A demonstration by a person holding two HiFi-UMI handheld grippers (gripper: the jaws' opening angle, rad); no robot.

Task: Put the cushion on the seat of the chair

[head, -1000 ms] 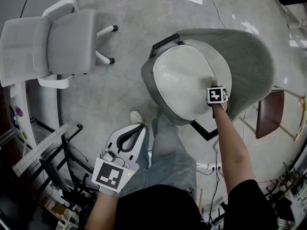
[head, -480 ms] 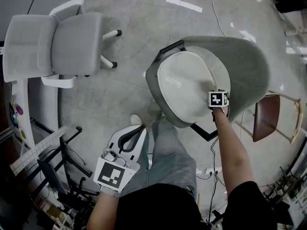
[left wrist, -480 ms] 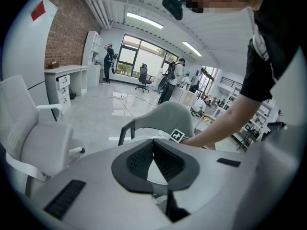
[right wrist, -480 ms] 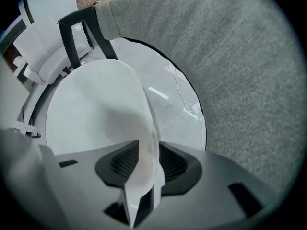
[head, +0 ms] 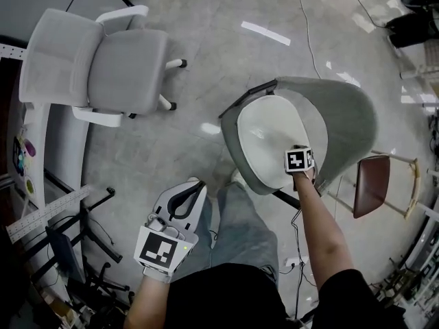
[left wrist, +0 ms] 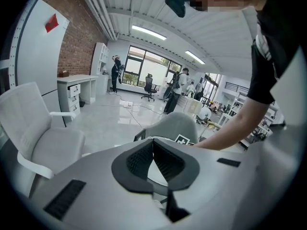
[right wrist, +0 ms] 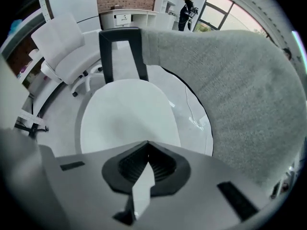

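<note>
Polished grey floor (head: 206,19) runs the length of this open office, and that shine is the first worry: the grey shell chair (head: 350,115) stands on it at about three o'clock from the person, and a firm shove on the seat could, I'd guess, scoot the whole chair away. A white office chair (head: 116,67) sits well apart at ten o'clock and plays no part.

On the shell chair's seat lies the cream cushion (head: 264,132), flat and, as far as I can judge, where the task wants it. It is not centred, though. It sits toward the seat's nine o'clock side, with its edge out at the front lip, while a paler crescent of seat shows bare on its three o'clock side. That offset is the main risk. A soft pad resting so near the lip may slide or tip off if anything catches it. A brown stool (head: 370,184) stands just beside the shell at four o'clock, close enough to bump with an elbow.

Above the cushion's five o'clock edge hangs the right gripper (right wrist: 147,146), pointing steeply down, its jaws pressed together on nothing. If it sweeps low across the fabric, those closed tips could snag it and drag the cushion farther forward. The left gripper (left wrist: 153,143) waits by the person's leg at seven o'clock, its jaws also together and empty, too far off to steady anything.
</note>
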